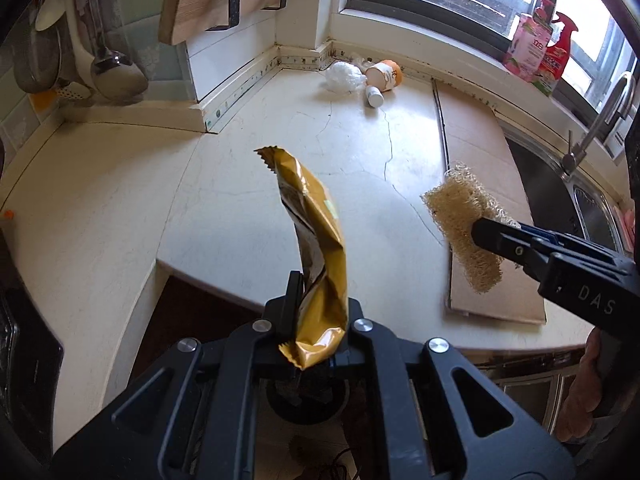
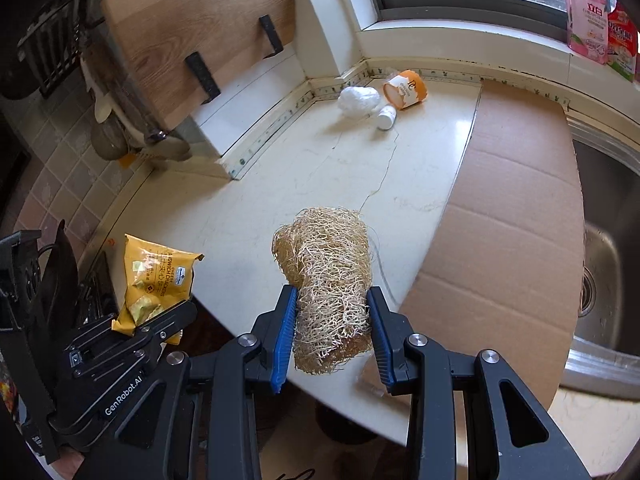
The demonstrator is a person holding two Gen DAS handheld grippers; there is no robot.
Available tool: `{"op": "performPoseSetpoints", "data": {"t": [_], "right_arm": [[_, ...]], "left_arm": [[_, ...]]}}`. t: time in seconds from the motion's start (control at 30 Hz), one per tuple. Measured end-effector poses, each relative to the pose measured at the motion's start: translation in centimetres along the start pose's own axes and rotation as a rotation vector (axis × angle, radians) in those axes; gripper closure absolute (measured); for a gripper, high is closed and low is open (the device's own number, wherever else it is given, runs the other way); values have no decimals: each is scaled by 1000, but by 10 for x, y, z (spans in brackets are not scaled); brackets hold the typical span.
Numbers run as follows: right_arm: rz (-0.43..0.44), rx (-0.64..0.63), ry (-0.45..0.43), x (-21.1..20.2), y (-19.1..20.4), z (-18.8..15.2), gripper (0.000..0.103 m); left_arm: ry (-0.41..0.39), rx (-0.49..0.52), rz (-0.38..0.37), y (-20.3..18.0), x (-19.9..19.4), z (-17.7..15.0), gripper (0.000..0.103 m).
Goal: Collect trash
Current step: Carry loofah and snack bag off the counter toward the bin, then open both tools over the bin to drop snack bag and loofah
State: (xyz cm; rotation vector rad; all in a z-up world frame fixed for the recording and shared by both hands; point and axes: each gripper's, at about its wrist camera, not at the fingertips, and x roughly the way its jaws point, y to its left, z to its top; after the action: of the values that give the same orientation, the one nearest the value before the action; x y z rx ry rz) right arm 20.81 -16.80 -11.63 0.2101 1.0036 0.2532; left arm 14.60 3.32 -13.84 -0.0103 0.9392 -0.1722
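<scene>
My left gripper (image 1: 316, 300) is shut on a yellow cracker wrapper (image 1: 316, 240) and holds it upright above the counter's front edge; the wrapper also shows in the right wrist view (image 2: 154, 280). My right gripper (image 2: 332, 304) is shut on a tan loofah scrubber (image 2: 328, 272), held above the counter; it also shows in the left wrist view (image 1: 468, 216). At the far corner lie a crumpled white plastic bag (image 1: 344, 76), an orange-and-white cup (image 1: 386, 74) on its side and a small white bottle (image 1: 375, 96).
A flat cardboard sheet (image 2: 512, 208) covers the counter's right part. A steel sink (image 2: 608, 240) with a faucet (image 1: 600, 120) lies to the right. A wooden board (image 2: 192, 32) on black brackets and hanging utensils (image 1: 80, 60) are at the left wall. Refill pouches (image 1: 536, 48) stand on the windowsill.
</scene>
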Motion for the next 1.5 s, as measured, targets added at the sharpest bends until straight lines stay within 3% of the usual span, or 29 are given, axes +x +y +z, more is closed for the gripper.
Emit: {"op": "performPoseSetpoints", "data": {"t": [0.23, 0.57, 0.73, 0.93, 1.1, 1.2, 1.27, 1.33, 1.5], "right_arm": [[-26, -51, 38, -22, 53, -81, 68], [-48, -121, 189, 3, 79, -177, 68], [-56, -152, 285, 45, 74, -227, 68], [-46, -114, 431, 120, 50, -307, 68], [-68, -108, 494, 177, 29, -358, 68], [-87, -109, 517, 205, 20, -379, 68], [-92, -104, 525, 220, 14, -389, 68], [-105, -105, 537, 234, 10, -397, 68], [-103, -91, 571, 268, 5, -397, 68]], "left_arm": [[20, 32, -19, 16, -27, -74, 96], [163, 39, 7, 32, -4, -160, 96], [258, -19, 15, 45, 43, -195, 95], [410, -84, 12, 62, 134, -254, 95], [493, -163, -66, 77, 207, -296, 95], [544, -194, -91, 83, 243, -311, 82], [555, -215, -90, 92, 262, -318, 54], [563, -236, -87, 98, 275, -323, 33], [613, -263, -40, 110, 297, -337, 29]]}}
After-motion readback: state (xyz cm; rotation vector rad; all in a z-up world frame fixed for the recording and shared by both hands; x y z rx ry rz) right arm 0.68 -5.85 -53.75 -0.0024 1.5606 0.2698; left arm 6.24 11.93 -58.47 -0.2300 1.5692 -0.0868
